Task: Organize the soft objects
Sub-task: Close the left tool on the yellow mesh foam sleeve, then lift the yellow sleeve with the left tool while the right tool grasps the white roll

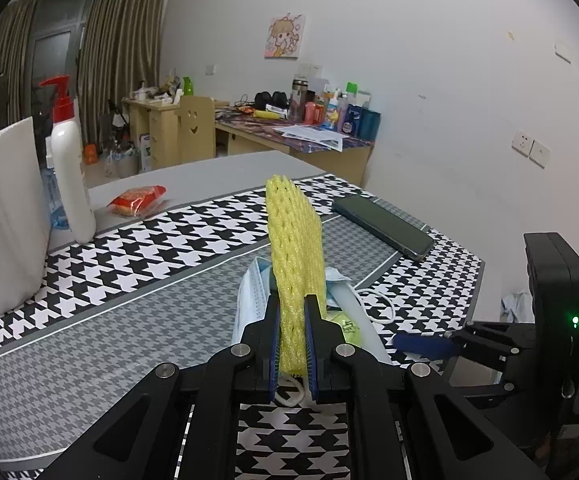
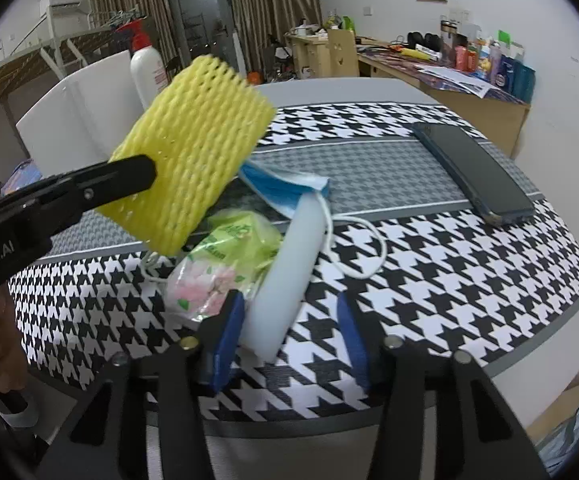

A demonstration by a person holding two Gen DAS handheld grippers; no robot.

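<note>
Left gripper (image 1: 292,344) clamping yellow foam net (image 1: 295,256), lifting it above counter (image 1: 89,344) pile. Right gripper (image 2: 289,332) spread wide, straddling white foam roll (image 2: 289,276), probably closing next. Mask (image 2: 285,184), tissue pack (image 2: 213,276) waiting.

Left tool (image 1: 292,344) clamped tight and raised; right tool (image 2: 289,332) spread wide, low.

Foam net (image 1: 295,264) above face mask (image 1: 249,296), phone (image 1: 383,226) to their right.

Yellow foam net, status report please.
Left tool shut on yellow foam net, lifted. Right tool open around white foam tube. Mask and tissue pack crowd below.
</note>
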